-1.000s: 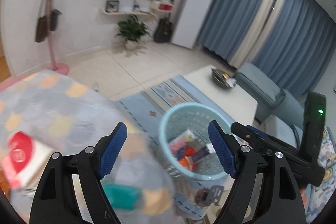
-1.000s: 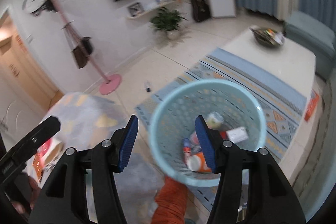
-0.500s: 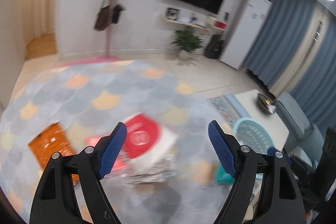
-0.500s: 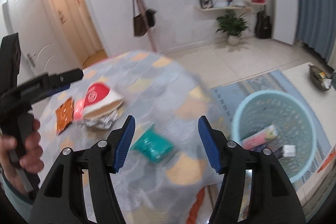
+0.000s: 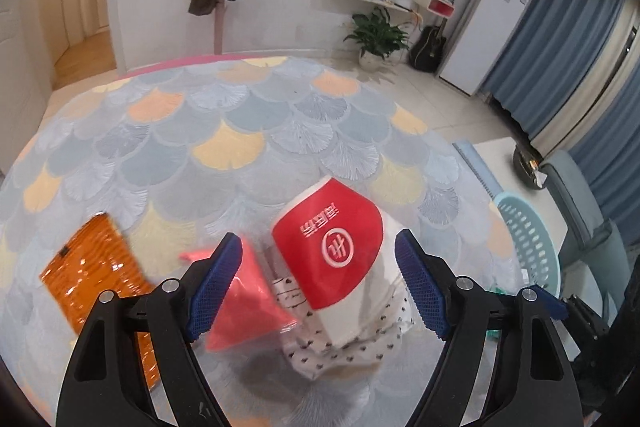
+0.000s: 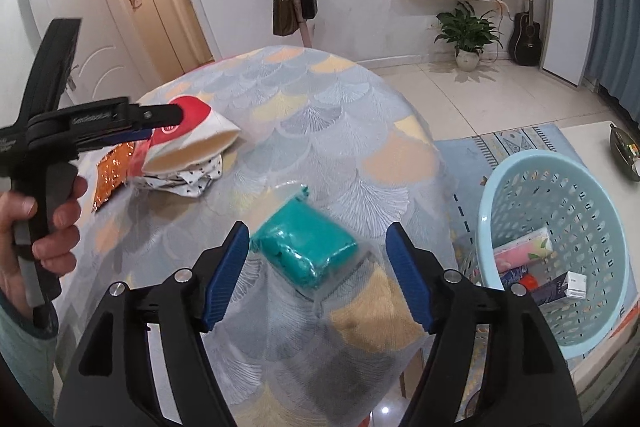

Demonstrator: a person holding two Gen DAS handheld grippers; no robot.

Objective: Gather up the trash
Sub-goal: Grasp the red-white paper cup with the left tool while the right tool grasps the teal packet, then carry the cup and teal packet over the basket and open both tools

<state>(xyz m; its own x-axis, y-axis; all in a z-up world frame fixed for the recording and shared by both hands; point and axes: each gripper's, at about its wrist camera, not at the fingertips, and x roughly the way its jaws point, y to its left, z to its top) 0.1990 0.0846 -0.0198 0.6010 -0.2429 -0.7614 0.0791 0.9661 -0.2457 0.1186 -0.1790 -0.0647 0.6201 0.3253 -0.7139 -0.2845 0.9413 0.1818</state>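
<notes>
Both grippers spread wide over trash on the round surface [image 5: 240,131]

From the left: an orange wrapper [image 5: 94,273], a pink packet [image 5: 244,301] and a red-and-white paper bag [image 5: 336,251] between the released fingers of the left gripper [image 5: 318,283]; the right gripper [image 6: 318,271], also released, frames a teal packet [image 6: 306,249]; the blue basket [image 6: 600,331] stands on the floor, right.

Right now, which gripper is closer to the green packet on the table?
The right gripper. Its open fingers sit on either side of the green packet. The left gripper is over by the red and white cup.
</notes>
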